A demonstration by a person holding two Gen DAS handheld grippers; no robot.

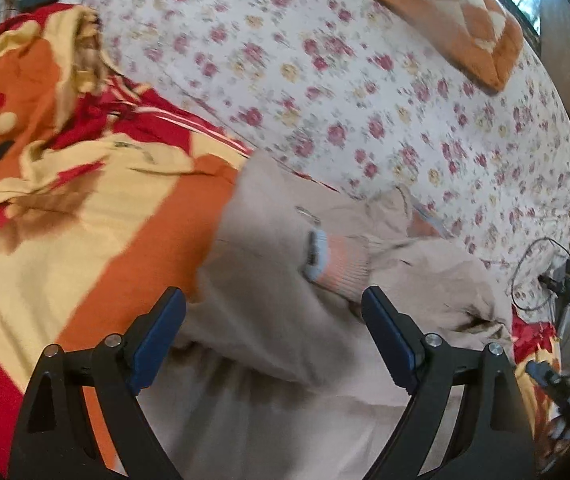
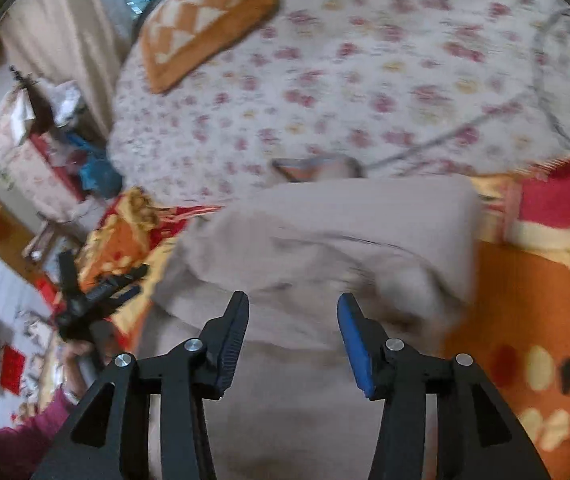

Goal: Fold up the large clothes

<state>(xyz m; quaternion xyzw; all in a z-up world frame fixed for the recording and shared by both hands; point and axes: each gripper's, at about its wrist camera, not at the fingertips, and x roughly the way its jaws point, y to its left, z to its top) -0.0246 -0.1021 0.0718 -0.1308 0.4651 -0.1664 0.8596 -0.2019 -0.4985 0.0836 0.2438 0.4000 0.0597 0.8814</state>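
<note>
A large beige garment (image 1: 285, 320) lies bunched on an orange, red and yellow blanket (image 1: 65, 220) on the bed. A pink ribbed cuff (image 1: 345, 262) with a pale trim lies on top of it. My left gripper (image 1: 273, 296) hovers over the garment, jaws wide open, nothing between the pads. In the right wrist view the same garment (image 2: 325, 232) lies folded over in a thick hump. My right gripper (image 2: 293, 298) stands partly open just above it, with no cloth caught between its fingers. The left gripper (image 2: 85, 300) also shows at that view's left, held by a hand.
A white floral sheet (image 1: 325, 80) covers the far half of the bed. An orange checked cushion (image 2: 205, 16) lies at its far end near a window. A thin cable (image 2: 445, 136) runs across the sheet. Cluttered furniture (image 2: 33, 140) stands beside the bed.
</note>
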